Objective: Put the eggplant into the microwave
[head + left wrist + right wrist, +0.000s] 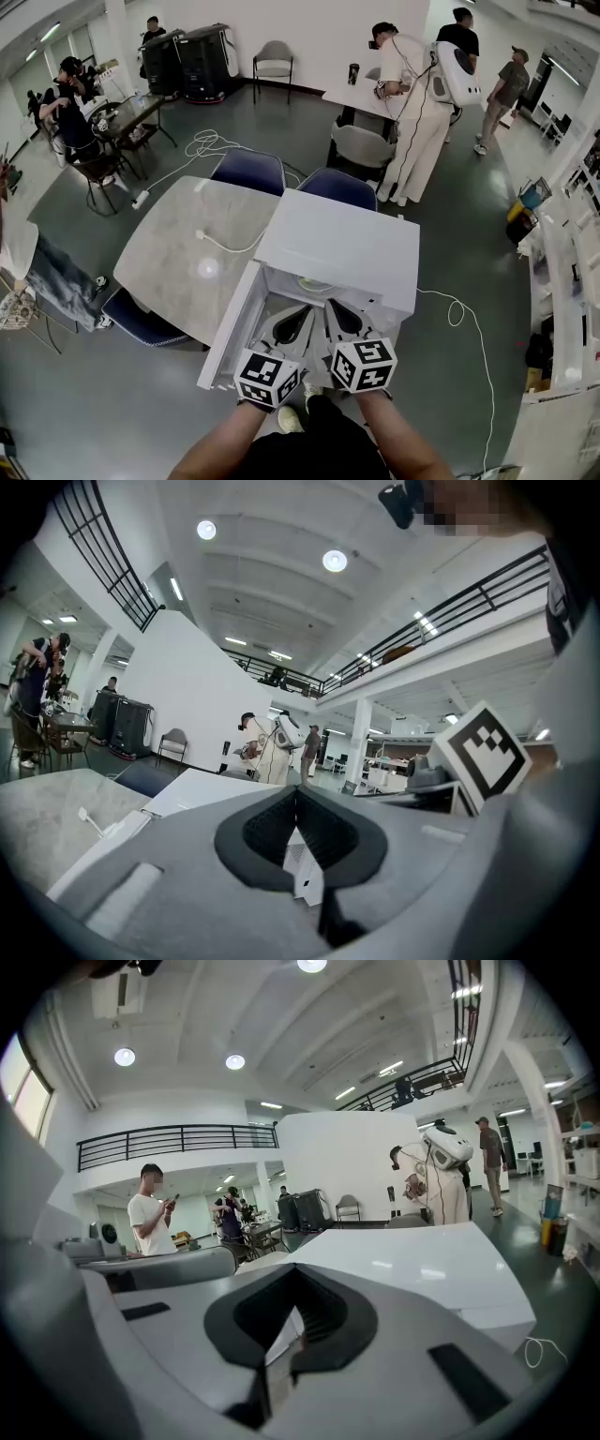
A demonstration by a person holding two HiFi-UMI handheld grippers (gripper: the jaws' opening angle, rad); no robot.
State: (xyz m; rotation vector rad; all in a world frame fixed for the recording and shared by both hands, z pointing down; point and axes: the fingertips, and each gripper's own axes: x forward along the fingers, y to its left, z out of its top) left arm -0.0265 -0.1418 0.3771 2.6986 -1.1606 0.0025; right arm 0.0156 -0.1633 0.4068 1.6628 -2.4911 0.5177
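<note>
Plainly left claw [296, 799], right claw [295, 1277] both closed, empty, facing microwave [347, 246]

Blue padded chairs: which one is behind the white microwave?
The blue padded chair rightmost in head view, directly behind the white microwave; the others face bare tabletop.

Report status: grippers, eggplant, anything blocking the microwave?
Left gripper shut, empty. Right gripper shut, empty. Eggplant not in sight in any view. Microwave door open, nothing seen blocking it.
</note>
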